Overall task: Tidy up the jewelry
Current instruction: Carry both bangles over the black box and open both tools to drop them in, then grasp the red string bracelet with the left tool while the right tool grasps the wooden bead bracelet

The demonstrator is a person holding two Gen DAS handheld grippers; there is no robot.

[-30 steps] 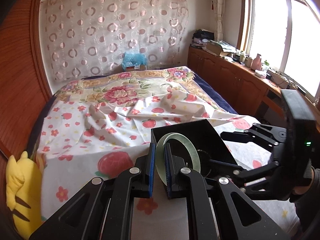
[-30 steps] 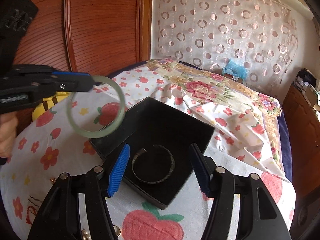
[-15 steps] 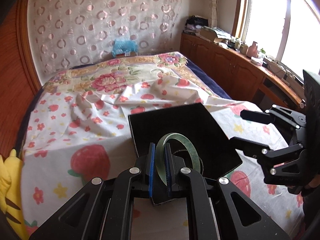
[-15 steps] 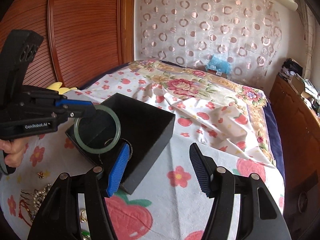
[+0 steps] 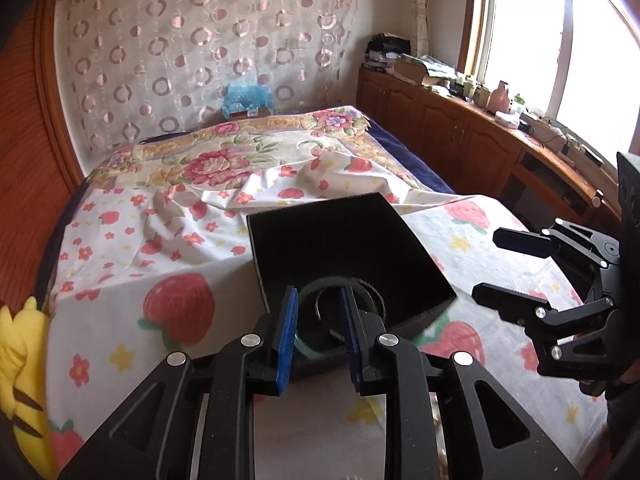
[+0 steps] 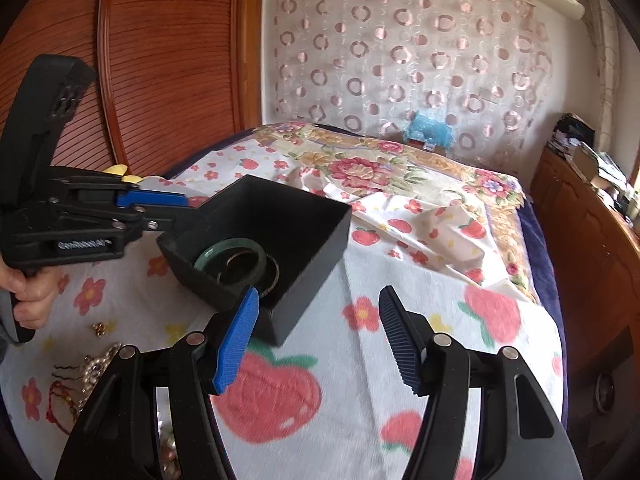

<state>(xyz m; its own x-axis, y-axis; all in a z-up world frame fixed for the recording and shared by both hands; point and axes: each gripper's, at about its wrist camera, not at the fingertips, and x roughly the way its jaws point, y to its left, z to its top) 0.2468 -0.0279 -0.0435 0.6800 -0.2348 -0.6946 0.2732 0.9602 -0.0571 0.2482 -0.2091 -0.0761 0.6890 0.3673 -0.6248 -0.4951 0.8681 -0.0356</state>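
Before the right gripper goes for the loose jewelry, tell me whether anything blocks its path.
Nothing visible does. The right gripper hangs open above the bedsheet, and the jewelry pile lies uncovered by its left finger. The black box sits farther back.

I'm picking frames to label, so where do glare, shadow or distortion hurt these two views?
Left wrist view: the window is blown out white, and the green bangle sits dim inside the black box. Right wrist view: even light, the bangle reads clearly; fisheye bends the wooden panel and darkens the corners.
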